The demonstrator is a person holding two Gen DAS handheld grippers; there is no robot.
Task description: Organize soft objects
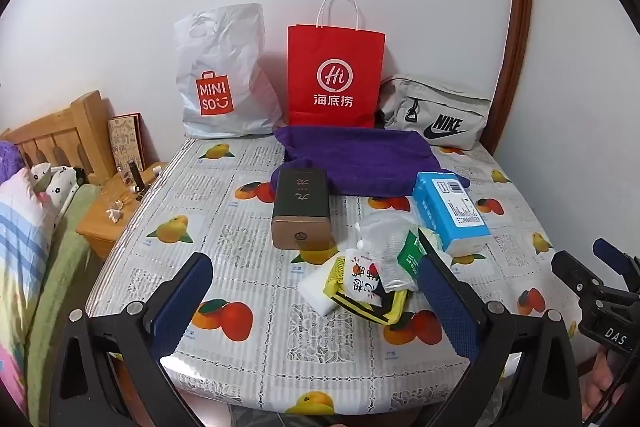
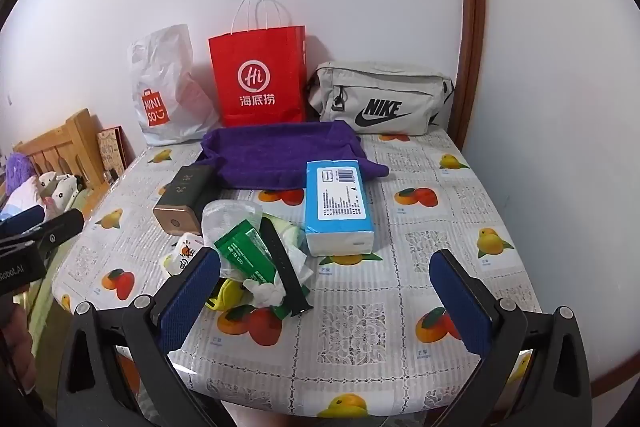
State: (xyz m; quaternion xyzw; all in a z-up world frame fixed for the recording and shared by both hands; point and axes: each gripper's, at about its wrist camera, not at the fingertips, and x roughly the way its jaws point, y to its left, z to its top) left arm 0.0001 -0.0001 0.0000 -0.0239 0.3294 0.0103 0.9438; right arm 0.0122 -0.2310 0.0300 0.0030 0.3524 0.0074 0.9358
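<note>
Left gripper (image 1: 316, 301): fingers were seen spread wide over the near table edge, nothing held; its right finger (image 1: 448, 303) covered part of the small pile.
Right gripper (image 2: 326, 301): fingers were likewise held wide apart and empty; the base was cut off by the frame.
Table (image 2: 440, 227): a fruit-print cloth was laid over it; the front edge was cropped.
Small pile (image 2: 256, 255): soft packets, a green sachet (image 2: 240, 253), a clear bag and a dark strap were heaped mid-table; lower items were hidden and could not be told apart.
Tissue pack (image 2: 338, 207): lay just right of the pile.
Purple towel (image 2: 280, 155): was spread behind, partly covered by the dark tin (image 2: 186, 197).
Bags: red paper bag (image 2: 262, 83), white plastic bag (image 2: 168, 91) and grey pouch (image 2: 380, 99) were stood against the wall.
</note>
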